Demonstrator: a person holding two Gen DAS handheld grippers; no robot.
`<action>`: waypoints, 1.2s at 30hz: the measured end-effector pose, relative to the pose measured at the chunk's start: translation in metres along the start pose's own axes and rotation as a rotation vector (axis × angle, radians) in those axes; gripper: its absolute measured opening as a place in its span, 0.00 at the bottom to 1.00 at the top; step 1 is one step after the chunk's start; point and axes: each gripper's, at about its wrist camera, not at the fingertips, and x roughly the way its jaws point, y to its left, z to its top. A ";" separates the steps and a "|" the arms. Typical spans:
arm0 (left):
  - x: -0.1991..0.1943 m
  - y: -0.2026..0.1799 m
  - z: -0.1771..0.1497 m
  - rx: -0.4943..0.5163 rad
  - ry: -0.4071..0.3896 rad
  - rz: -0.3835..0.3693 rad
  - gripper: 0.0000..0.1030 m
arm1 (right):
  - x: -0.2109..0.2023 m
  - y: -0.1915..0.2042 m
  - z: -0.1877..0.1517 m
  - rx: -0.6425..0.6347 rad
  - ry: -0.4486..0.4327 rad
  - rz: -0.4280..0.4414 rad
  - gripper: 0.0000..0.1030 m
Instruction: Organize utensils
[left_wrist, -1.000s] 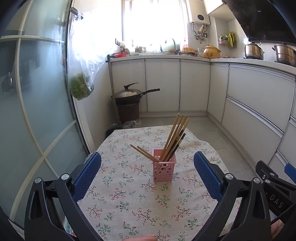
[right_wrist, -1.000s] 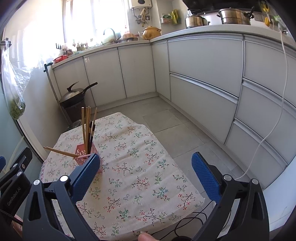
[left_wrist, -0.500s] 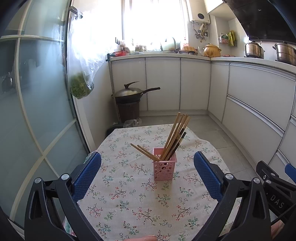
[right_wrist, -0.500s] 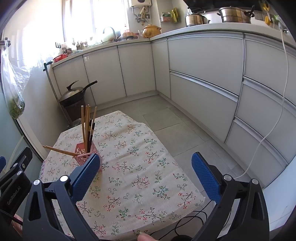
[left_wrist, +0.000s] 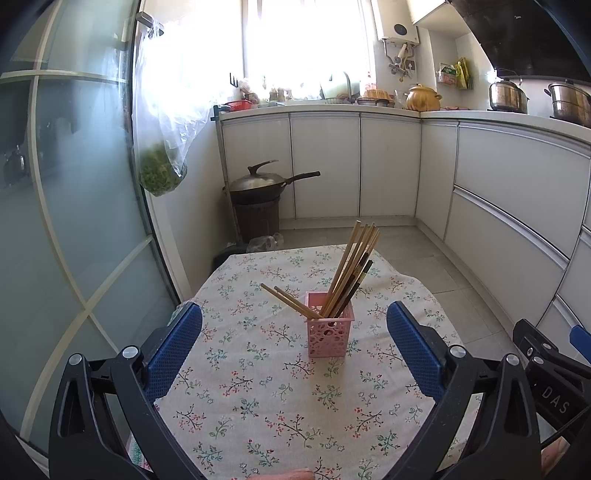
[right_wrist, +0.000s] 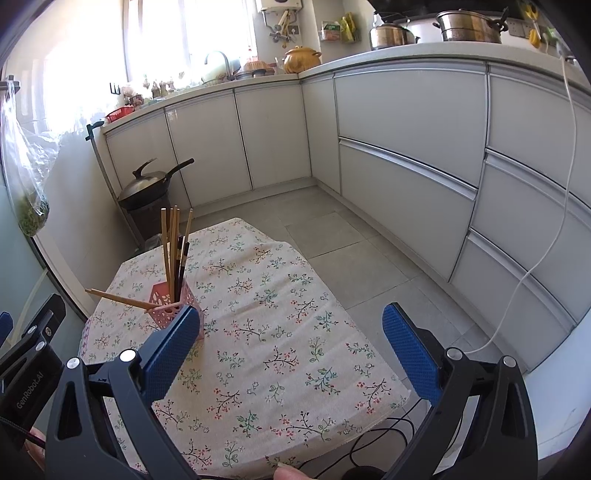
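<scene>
A pink perforated holder (left_wrist: 330, 340) stands upright on the floral tablecloth (left_wrist: 258, 387). Several wooden and dark chopsticks (left_wrist: 352, 269) lean in it to the right, and two more (left_wrist: 286, 300) stick out to the left. My left gripper (left_wrist: 294, 345) is open, held back from the holder with nothing between its fingers. In the right wrist view the same holder (right_wrist: 168, 302) and chopsticks (right_wrist: 173, 245) sit at the left, partly behind the left blue pad. My right gripper (right_wrist: 291, 343) is open over the cloth (right_wrist: 280, 332), empty.
A lidded wok (left_wrist: 258, 182) rests on a dark stand beyond the table. A glass sliding door (left_wrist: 66, 221) with a hanging bag of greens (left_wrist: 160, 173) is at the left. White cabinets (right_wrist: 406, 147) run along the right. Cables (right_wrist: 373, 439) trail below the near table edge.
Both views have shifted only slightly; the holder and chopsticks stay put and both grippers remain open.
</scene>
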 end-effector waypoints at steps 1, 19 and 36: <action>0.000 0.000 0.000 0.001 0.001 0.001 0.93 | 0.000 0.000 0.000 0.000 0.000 0.000 0.94; 0.006 0.000 -0.001 0.008 0.026 0.003 0.93 | 0.002 0.001 -0.002 -0.001 0.011 0.000 0.94; 0.005 -0.009 -0.003 0.067 -0.002 -0.010 0.89 | 0.003 0.001 -0.002 -0.003 0.020 0.003 0.94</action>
